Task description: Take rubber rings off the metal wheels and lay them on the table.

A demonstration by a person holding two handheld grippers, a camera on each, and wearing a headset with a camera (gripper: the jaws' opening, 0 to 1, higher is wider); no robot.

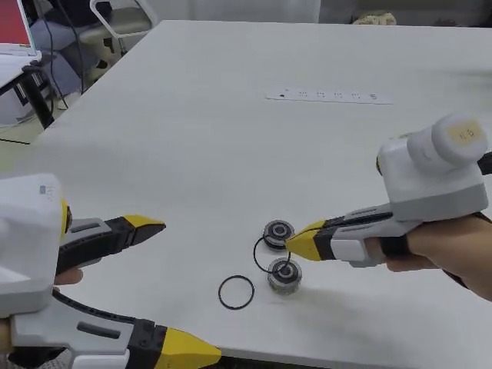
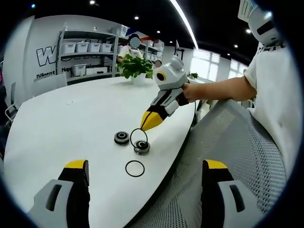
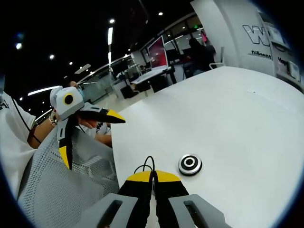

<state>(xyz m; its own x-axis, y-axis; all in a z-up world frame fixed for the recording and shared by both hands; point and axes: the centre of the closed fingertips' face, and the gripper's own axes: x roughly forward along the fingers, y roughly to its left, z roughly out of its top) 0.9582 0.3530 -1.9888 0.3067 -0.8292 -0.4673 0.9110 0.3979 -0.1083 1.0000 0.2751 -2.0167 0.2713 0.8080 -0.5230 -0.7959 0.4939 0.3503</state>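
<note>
Left gripper point(image 1: 190, 290): closest to my headset camera, low at the left. It has a white and grey plastic body and black fingers capped with yellow wedge tips. The fingers are spread wide apart with nothing between them, over the table's near edge.
Right gripper point(image 1: 290, 243): comes in from my right, with a hand point(image 1: 434, 247) wrapped round its grey handle. The two yellow tips are pressed together, clamped on a thin black rubber ring.
Pinched ring point(image 1: 256, 251): a slim, pliable black loop that stands as an upright oval in the left gripper view. Its lower end meets the top of the near wheel, and I cannot tell whether it is free of it.
Near wheel point(image 1: 284, 277): a short round metal disc with a silvery face and a dark hub, lying flat just under the clamped tips.
Far wheel point(image 1: 278, 233): the same squat round shape, just beside the near wheel on its far side. Its outer edge looks dark.
Loose ring point(image 1: 220, 293): a thin black circle lying flat on the table, left of the near wheel, apart from both wheels and close to the front edge.
Table point(image 1: 192, 138): a smooth, matt white top with a rounded edge.
Strip point(image 1: 330, 96): flat and white with a row of small dark marks, well away towards the far side.
</note>
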